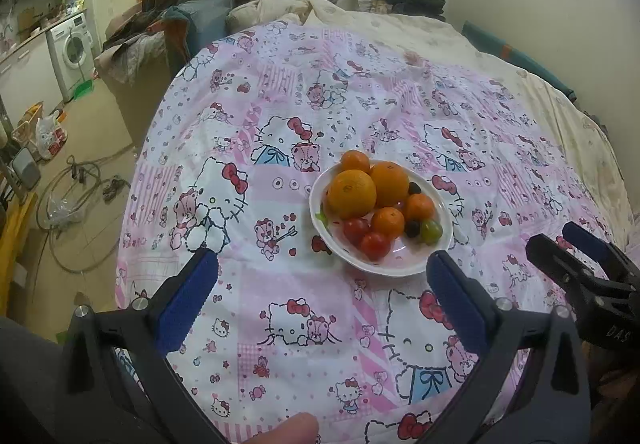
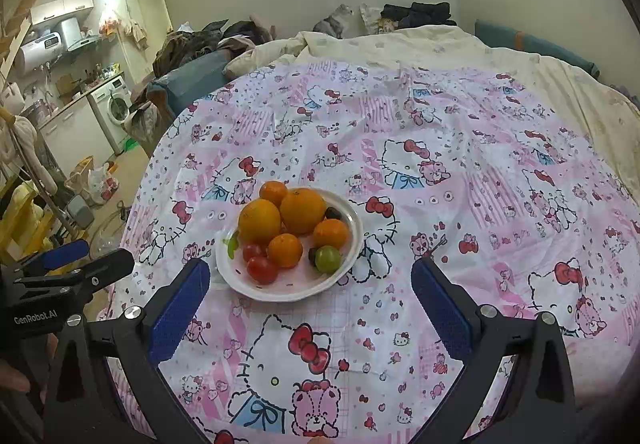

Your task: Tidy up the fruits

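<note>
A white plate (image 1: 404, 266) (image 2: 276, 292) sits on a Hello Kitty bedsheet and holds the fruit. On it are two large oranges (image 1: 352, 192) (image 2: 260, 220), several small tangerines (image 1: 388, 222) (image 2: 285, 250), two red tomatoes (image 1: 375, 245) (image 2: 262, 269), a green grape (image 1: 431, 231) (image 2: 328, 259) and dark grapes (image 1: 413, 228). My left gripper (image 1: 322, 264) is open and empty, just in front of the plate. My right gripper (image 2: 310, 278) is open and empty, also just short of the plate. Each gripper shows at the edge of the other's view.
The pink sheet (image 1: 280, 115) covers a bed with a cream duvet (image 1: 400, 23) and clothes piled at the back. Left of the bed is floor with hoses (image 1: 72, 195), bags and a washing machine (image 1: 74, 51).
</note>
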The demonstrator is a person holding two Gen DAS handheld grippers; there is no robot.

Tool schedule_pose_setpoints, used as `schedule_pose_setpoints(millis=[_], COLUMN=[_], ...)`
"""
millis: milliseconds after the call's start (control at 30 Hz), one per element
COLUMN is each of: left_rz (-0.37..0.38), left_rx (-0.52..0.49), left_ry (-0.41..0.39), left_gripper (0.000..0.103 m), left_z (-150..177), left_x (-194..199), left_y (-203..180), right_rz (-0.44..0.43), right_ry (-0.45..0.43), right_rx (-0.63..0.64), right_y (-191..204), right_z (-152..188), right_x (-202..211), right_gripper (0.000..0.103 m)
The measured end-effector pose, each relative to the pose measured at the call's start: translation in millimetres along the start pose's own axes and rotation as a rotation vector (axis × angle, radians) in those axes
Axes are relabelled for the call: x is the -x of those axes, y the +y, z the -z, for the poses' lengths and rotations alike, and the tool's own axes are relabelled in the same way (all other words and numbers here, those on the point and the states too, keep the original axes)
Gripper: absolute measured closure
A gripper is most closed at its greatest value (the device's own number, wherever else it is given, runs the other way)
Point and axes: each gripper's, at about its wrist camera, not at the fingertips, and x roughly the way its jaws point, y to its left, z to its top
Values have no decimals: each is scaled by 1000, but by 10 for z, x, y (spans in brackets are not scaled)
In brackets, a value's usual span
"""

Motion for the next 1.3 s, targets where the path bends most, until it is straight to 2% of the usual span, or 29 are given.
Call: schedule_pose_setpoints(millis=[1300], left_rz=[-18], left_rx=[16], left_ry=[15], left_gripper=[0], left_z=[39], left_x=[0], left_y=[22], right_rz=[-5], right_ry=[7], right_rx=[12], right_y=[13], right_z=[-16], right_x=[-22], right_gripper=[0])
